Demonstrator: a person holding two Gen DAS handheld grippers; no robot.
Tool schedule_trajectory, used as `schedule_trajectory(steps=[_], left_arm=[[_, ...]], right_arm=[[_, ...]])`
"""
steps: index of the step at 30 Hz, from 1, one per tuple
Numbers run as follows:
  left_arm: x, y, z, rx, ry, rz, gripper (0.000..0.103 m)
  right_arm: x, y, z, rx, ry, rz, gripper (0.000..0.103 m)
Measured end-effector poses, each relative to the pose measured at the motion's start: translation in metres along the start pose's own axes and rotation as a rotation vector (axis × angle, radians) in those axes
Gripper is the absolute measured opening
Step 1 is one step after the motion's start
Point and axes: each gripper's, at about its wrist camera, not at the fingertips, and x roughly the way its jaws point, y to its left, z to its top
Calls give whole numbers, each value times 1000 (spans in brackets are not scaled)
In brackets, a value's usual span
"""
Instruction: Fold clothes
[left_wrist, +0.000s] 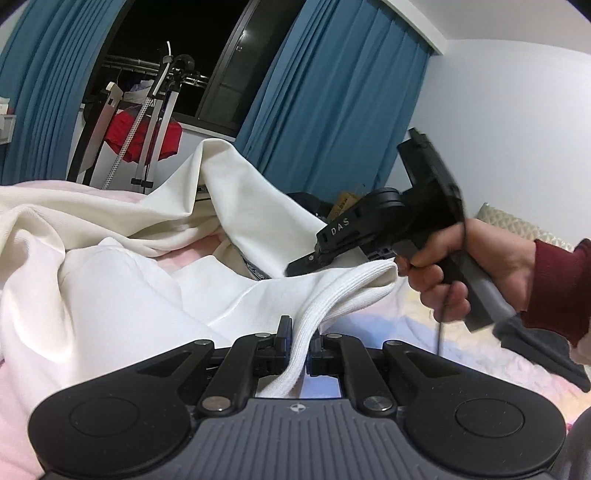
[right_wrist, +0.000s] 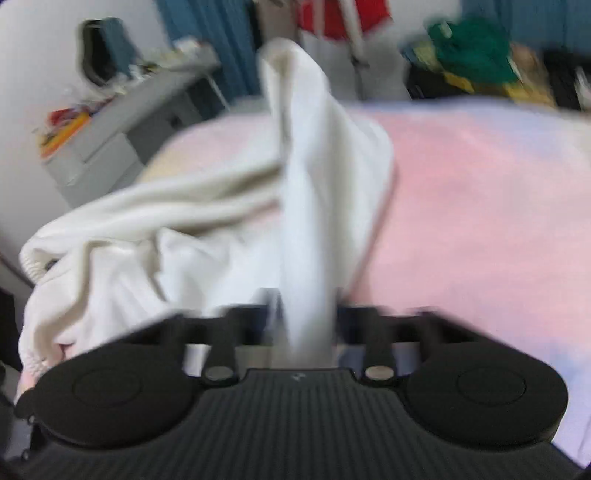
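Left gripper (left_wrist: 298, 343): pressed together on the ribbed hem (left_wrist: 332, 295) of the white garment (left_wrist: 122, 280), the rest bunched ahead of the jaws on the pink bedding (left_wrist: 22, 424). Right gripper (right_wrist: 306, 314): pinching another part of the same cloth, draped up beyond the jaws. Probably two grips to spread it flat for folding.

Light: my room is evenly lit from indoors; the window (left_wrist: 177, 48) is black.
Left view: sharp up close, though my right hand (left_wrist: 476, 269) smears slightly.
Right view: blurred throughout; the white garment (right_wrist: 306, 206) streaks.
Edges: both views bow, with dark corners.
Shadows: soft, faint.
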Motion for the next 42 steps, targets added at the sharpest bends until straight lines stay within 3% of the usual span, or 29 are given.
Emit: schedule_trajectory(steps=[3, 6, 10, 14, 16, 19, 21, 23, 30, 34, 38, 40, 42], left_arm=[[-4, -5, 2, 23, -23, 8, 7], [-5, 1, 4, -21, -29, -1, 7], [0, 5, 1, -44, -10, -15, 7], [9, 11, -6, -67, 23, -40, 7], [13, 15, -8, -87, 31, -52, 7], [13, 22, -6, -123, 11, -61, 7], [10, 33, -2, -193, -9, -61, 7], [3, 43, 1, -254, -32, -42, 7], [-22, 72, 8, -413, -100, 82, 7], [-35, 74, 13, -420, -108, 158, 7], [-49, 72, 14, -419, -101, 211, 8], [-55, 71, 13, -430, -88, 231, 9], [-59, 69, 12, -437, -78, 244, 9]], right_arm=[[-5, -10, 21, 46, -79, -84, 5], [-14, -22, 71, 76, -199, -193, 5], [-12, -26, 131, 13, -328, -381, 5], [19, -47, 151, -40, -358, -505, 5], [38, -71, 144, 21, -343, -478, 7], [53, -103, 119, 153, -335, -349, 13], [49, -109, 99, 197, -327, -291, 52], [38, -106, 81, 202, -347, -260, 70], [-33, -79, 8, 282, -373, -174, 70], [-65, -47, -43, 340, -353, -170, 70], [-86, -22, -95, 423, -396, -168, 71], [-88, -18, -115, 496, -363, -114, 72], [-77, -12, -130, 541, -291, 9, 72]])
